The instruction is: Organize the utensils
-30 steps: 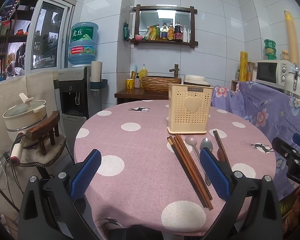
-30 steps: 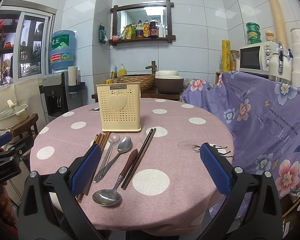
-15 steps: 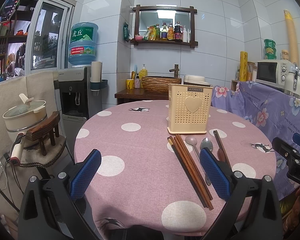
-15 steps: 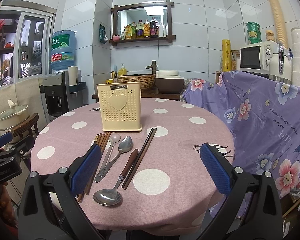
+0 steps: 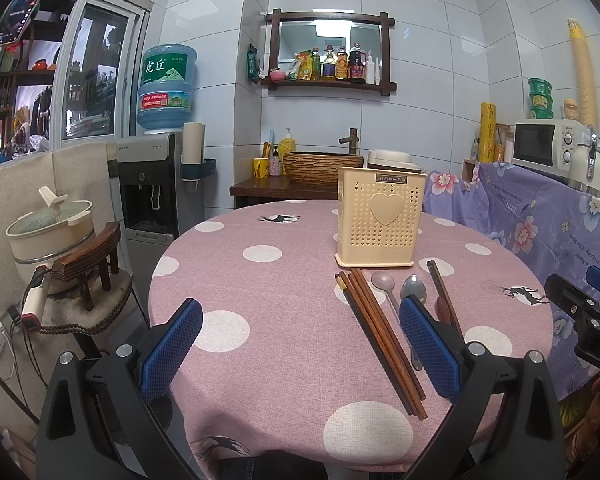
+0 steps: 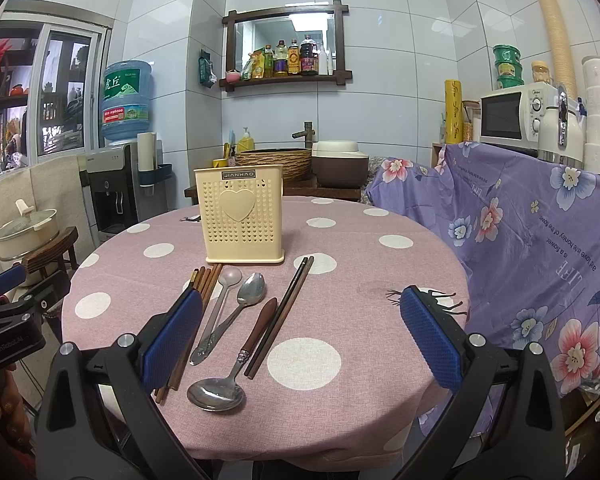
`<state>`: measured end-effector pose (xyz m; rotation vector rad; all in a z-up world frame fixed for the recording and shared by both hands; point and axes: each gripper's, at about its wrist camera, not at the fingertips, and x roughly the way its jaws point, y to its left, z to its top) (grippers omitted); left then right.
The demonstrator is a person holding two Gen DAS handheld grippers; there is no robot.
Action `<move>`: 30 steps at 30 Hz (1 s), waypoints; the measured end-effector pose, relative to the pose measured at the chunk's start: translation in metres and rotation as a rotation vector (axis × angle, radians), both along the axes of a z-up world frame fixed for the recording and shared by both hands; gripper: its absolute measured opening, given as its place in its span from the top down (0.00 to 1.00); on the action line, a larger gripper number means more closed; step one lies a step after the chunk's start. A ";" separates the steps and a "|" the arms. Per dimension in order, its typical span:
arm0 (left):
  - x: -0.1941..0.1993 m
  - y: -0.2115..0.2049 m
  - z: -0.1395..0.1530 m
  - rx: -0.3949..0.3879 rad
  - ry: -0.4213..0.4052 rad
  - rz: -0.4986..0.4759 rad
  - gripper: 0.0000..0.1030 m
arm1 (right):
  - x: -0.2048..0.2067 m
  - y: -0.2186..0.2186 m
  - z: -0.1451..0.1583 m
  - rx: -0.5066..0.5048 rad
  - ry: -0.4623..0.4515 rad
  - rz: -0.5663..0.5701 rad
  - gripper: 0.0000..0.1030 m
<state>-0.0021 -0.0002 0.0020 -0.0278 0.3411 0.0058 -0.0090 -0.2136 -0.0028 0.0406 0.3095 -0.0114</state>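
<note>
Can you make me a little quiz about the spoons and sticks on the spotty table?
1. True or false: the yellow holder stands upright behind the utensils.
2. How many spoons lie on the spotty table? A) one B) three C) five
3. Fill in: the left tool and the right tool are both ____ and hold nothing.

Key:
1. True.
2. B: the pale spoon, the steel spoon and the wooden-handled spoon.
3. Open.
</note>
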 end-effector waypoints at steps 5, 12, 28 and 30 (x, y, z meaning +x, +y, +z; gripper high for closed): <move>0.000 0.000 0.000 0.000 0.000 0.000 0.05 | 0.000 0.001 0.000 0.001 0.000 0.000 0.05; 0.000 0.000 0.000 -0.001 0.000 0.000 0.05 | 0.001 0.001 0.000 0.000 0.000 -0.001 0.05; 0.000 0.001 0.000 0.000 0.003 -0.001 0.05 | 0.001 0.002 -0.002 0.002 0.002 0.000 0.05; 0.000 0.001 0.000 -0.001 0.003 -0.001 0.05 | 0.002 0.003 -0.002 0.002 0.003 0.001 0.05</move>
